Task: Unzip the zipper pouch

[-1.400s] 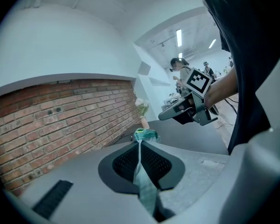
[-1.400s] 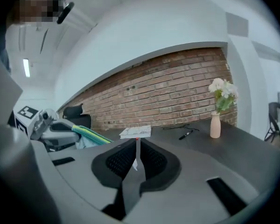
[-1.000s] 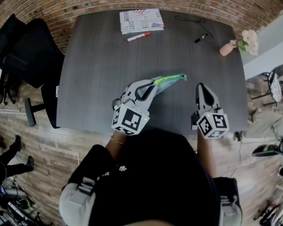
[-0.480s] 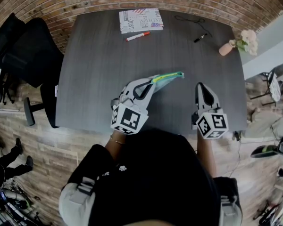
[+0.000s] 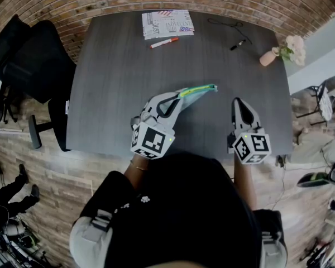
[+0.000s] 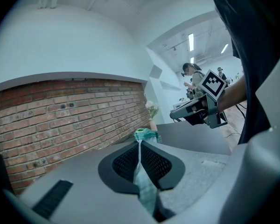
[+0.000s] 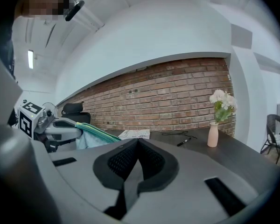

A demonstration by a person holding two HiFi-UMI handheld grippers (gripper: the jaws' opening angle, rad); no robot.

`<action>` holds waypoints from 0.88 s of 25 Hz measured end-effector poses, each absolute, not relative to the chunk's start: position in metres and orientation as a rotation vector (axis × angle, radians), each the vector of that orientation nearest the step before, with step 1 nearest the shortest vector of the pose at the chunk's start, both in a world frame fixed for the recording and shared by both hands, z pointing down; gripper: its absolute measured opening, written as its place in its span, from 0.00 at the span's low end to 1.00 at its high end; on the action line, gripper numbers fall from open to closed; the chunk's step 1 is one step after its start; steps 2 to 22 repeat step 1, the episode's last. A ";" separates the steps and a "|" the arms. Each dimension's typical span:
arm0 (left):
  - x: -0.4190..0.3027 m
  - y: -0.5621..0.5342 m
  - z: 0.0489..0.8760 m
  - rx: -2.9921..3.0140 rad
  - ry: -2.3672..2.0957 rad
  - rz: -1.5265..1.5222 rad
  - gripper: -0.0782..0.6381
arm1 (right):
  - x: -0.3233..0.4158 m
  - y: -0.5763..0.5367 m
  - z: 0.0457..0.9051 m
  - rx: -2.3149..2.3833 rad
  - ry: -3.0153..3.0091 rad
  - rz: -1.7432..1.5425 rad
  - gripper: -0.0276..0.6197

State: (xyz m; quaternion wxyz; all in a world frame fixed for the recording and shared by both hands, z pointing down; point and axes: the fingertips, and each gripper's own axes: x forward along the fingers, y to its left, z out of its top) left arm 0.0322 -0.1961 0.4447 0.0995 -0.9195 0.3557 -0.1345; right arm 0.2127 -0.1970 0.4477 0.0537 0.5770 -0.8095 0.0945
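**Pouch pinched in the left jaws, right jaws shut on nothing, no shift seen**

The jaws of the left gripper (image 6: 140, 149) are pressed together on the pale teal zipper pouch (image 6: 146, 190), with a fold of its fabric pinched between the pads. The pouch sticks out beyond the jaw tips with its green-and-yellow edge uppermost, and it appears to be held clear of the worktop (image 5: 123, 77). The right gripper (image 7: 136, 146) is held just to the right of the pouch and apart from it. Its jaws are closed, with nothing between them.

Compared with the head views of a second and half a second ago, nothing has shifted. The pouch and both grippers are found in the same places, so no pull on the zipper is judged to be under way.

The scene fits two stages equally. The pouch may be steadied for the right jaws to take the slider, or the zipper may already be drawn and the slider let go.

Neither slider nor pull tab can be made out in any view. Whether the pouch's mouth is shut or parted cannot be told. The near end of the pouch is buried in the left jaws, and in the head view part of it is covered by that gripper.
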 end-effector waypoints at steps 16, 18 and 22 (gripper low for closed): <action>0.032 -0.196 0.446 -2.718 1.052 -0.397 0.12 | 0.213 -0.197 0.448 1.752 -2.459 0.288 0.04; 0.032 -0.196 0.446 -2.718 1.052 -0.397 0.12 | 0.213 -0.197 0.448 1.752 -2.459 0.288 0.04; 0.032 -0.196 0.446 -2.718 1.052 -0.397 0.12 | 0.213 -0.197 0.448 1.752 -2.459 0.288 0.04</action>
